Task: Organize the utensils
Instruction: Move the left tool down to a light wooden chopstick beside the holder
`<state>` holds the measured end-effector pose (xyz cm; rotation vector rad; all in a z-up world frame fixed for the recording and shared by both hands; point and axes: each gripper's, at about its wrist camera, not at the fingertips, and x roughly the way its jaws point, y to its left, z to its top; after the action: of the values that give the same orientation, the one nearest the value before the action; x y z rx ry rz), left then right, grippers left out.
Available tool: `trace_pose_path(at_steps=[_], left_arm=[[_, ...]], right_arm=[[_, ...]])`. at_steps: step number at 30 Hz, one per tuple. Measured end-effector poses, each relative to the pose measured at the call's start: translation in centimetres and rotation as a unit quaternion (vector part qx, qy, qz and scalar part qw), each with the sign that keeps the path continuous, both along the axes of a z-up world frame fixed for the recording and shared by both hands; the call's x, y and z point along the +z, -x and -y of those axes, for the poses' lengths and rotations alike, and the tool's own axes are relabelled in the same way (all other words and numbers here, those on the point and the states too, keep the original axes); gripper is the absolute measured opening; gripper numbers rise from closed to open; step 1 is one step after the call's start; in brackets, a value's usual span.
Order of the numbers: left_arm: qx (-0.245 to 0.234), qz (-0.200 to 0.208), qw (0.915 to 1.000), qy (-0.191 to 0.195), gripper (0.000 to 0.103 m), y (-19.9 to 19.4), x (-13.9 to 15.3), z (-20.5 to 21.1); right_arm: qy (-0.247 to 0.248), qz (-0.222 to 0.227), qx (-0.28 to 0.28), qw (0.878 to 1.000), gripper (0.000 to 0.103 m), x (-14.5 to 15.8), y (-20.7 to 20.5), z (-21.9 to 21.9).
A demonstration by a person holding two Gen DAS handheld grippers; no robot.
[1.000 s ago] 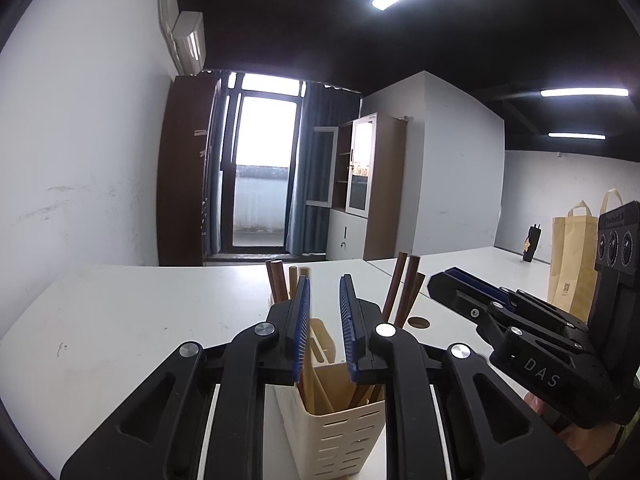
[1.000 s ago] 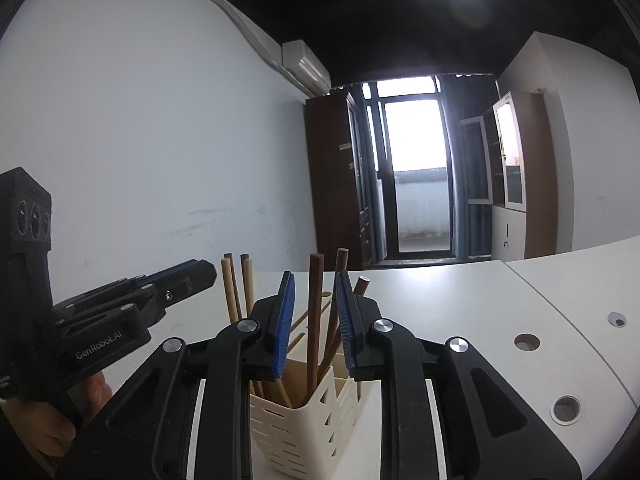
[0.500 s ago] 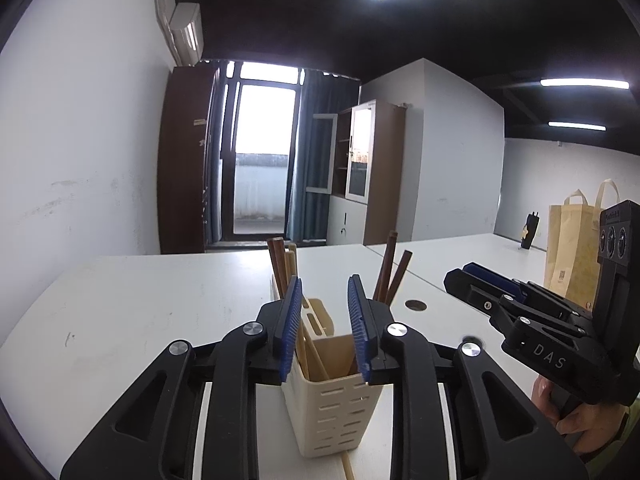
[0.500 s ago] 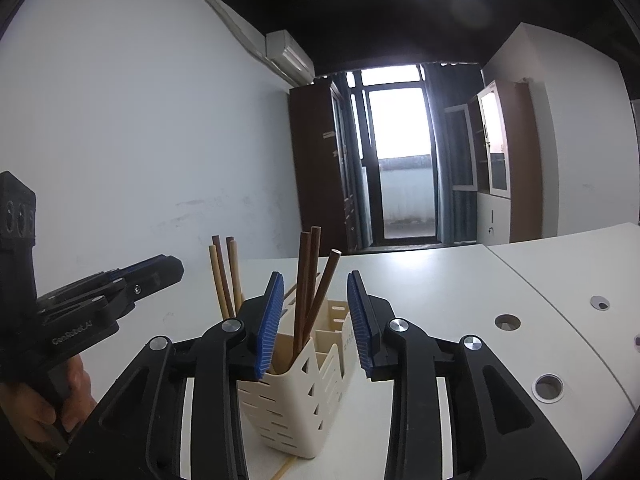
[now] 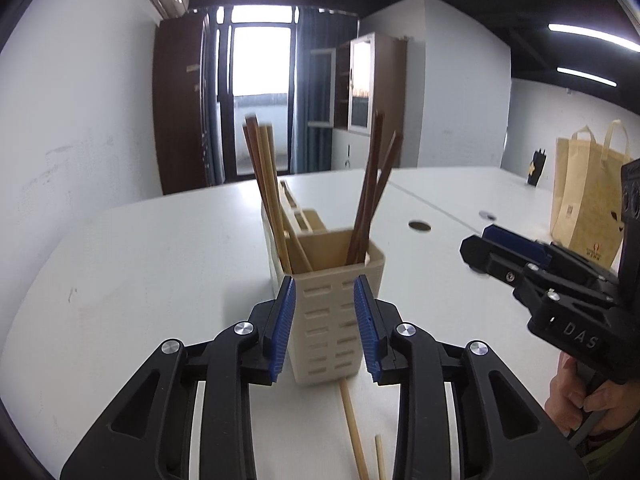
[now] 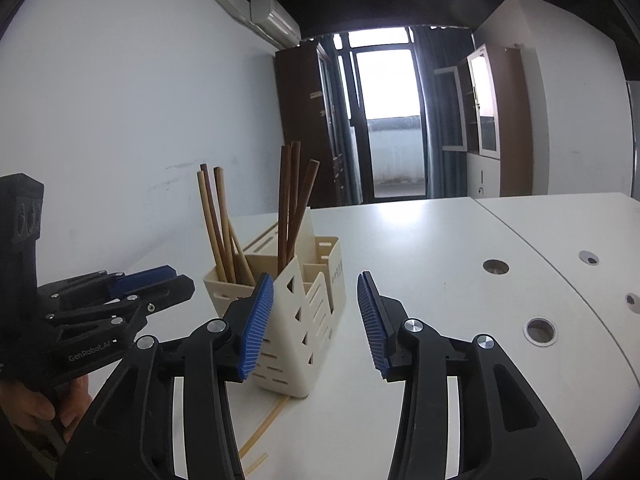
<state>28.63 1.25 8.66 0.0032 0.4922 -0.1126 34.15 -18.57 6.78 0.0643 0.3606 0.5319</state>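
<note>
A cream slotted utensil holder (image 5: 328, 320) stands on the white table (image 5: 160, 280). Light wooden chopsticks (image 5: 268, 184) lean in its left part, and dark brown chopsticks (image 5: 372, 184) lean in its right part. Two loose light chopsticks (image 5: 354, 432) lie on the table in front of it. My left gripper (image 5: 325, 286) has its jaws opening; nothing is between them and the holder stands just beyond the tips. My right gripper (image 6: 315, 280) also has its jaws opening and holds nothing, to the right of the holder (image 6: 304, 320). Each gripper shows in the other's view, the right gripper (image 5: 480, 246) and the left gripper (image 6: 176, 284).
A tan paper bag (image 5: 584, 200) stands far right on the table. Round cable holes (image 6: 496, 267) are set in the tabletop on the right. A person's hand (image 5: 580, 400) holds the right gripper's handle. A white wall runs along the left side.
Both grippers have sunk and tipped down toward the holder, and both pairs of jaws stand wider. The loose chopsticks on the table have come into view.
</note>
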Motion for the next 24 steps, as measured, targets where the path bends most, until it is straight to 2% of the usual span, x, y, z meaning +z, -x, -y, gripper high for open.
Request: trace_pose_path(at_steps=[8,16,18,24], left_arm=[[-0.019,-0.073,0.997,0.018,0.033,-0.3,-3.2,0.0],[-0.02,-0.147,0.9887,0.017,0.034,-1.2,-6.9,0.1],[-0.021,-0.17,0.9848,0.026,0.034,-1.7,-7.9,-0.1],[-0.021,-0.197,0.9798,0.023,0.034,-2.6,-9.7,0.1]], right_arm=[[0.015,-0.036,-0.003,0.999,0.05,-1.9,1.1,0.9],[0.05,-0.079,-0.001,0.996,0.05,-4.6,2.2,0.6],[0.05,-0.088,-0.003,0.995,0.051,-4.9,2.3,0.9],[0.061,-0.108,-0.005,0.992,0.051,-5.9,2.4,1.1]])
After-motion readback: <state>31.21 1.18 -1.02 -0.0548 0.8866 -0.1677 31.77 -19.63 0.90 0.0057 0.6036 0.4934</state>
